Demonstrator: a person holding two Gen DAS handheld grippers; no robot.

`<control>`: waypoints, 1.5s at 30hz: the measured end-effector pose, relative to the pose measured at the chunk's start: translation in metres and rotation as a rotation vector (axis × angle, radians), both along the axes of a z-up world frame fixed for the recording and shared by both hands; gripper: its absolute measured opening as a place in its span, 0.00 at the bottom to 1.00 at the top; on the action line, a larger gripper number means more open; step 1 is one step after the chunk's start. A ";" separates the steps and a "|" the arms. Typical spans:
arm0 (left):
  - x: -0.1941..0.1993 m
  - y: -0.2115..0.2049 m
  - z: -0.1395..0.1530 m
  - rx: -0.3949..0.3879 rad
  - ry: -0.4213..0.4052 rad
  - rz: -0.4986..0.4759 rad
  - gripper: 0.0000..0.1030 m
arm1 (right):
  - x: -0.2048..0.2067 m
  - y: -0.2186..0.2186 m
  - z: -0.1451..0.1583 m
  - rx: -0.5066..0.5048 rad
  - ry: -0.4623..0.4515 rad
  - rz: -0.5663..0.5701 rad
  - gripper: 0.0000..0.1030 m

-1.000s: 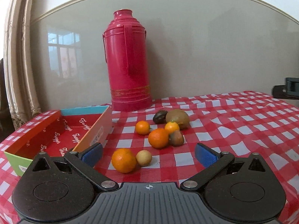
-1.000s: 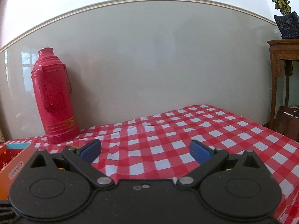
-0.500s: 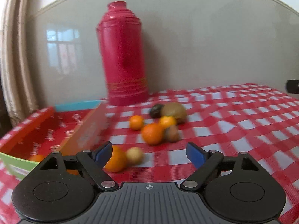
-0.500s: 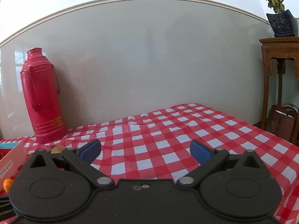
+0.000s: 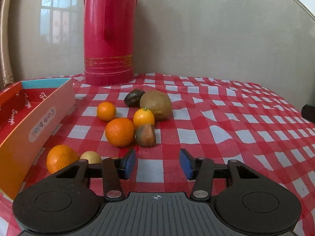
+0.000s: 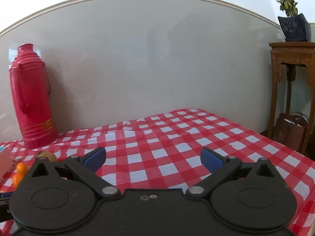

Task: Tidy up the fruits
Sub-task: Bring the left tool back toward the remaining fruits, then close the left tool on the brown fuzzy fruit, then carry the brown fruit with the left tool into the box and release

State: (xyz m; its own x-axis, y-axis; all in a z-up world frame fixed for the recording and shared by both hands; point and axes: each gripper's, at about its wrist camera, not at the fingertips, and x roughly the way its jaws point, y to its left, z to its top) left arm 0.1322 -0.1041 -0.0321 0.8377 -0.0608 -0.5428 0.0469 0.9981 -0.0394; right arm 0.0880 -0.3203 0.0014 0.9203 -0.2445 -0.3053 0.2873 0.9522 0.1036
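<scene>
I count four oranges (image 5: 119, 131), one kiwi (image 5: 156, 105) at twelve o'clock. My left hand-held gripper (image 5: 157, 164), just narrowing, grips nothing; right hand-held gripper (image 6: 153, 160) gapes empty.

Left gripper (image 5: 157, 162) fingers closing, nothing between them; big orange (image 5: 61, 158) now left of fingers.

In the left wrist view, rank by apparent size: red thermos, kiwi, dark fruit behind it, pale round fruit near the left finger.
1. red thermos
2. kiwi
3. dark fruit and pale round fruit: look alike, both partly hidden, unranked.
</scene>
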 end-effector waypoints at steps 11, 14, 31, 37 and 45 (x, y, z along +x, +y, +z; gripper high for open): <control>0.033 -0.003 0.001 0.028 0.032 0.010 0.48 | 0.026 0.006 -0.009 0.010 0.057 0.018 0.94; 0.039 -0.003 -0.001 0.014 0.057 0.005 0.48 | 0.030 0.005 -0.010 0.014 0.072 0.015 0.94; 0.011 0.008 0.022 0.011 -0.020 -0.030 0.24 | 0.029 0.016 -0.005 0.030 0.076 0.035 0.94; -0.006 0.025 0.046 0.022 -0.072 -0.022 0.24 | 0.026 0.032 0.006 0.025 0.062 0.059 0.94; -0.022 0.064 0.065 0.025 -0.110 0.040 0.24 | 0.022 0.057 0.019 0.009 0.044 0.106 0.94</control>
State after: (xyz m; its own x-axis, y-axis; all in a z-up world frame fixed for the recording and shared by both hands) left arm 0.1106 -0.0402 0.0332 0.8935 -0.0134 -0.4488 0.0092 0.9999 -0.0115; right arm 0.1097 -0.2630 0.0200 0.9266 -0.1433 -0.3477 0.1893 0.9766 0.1021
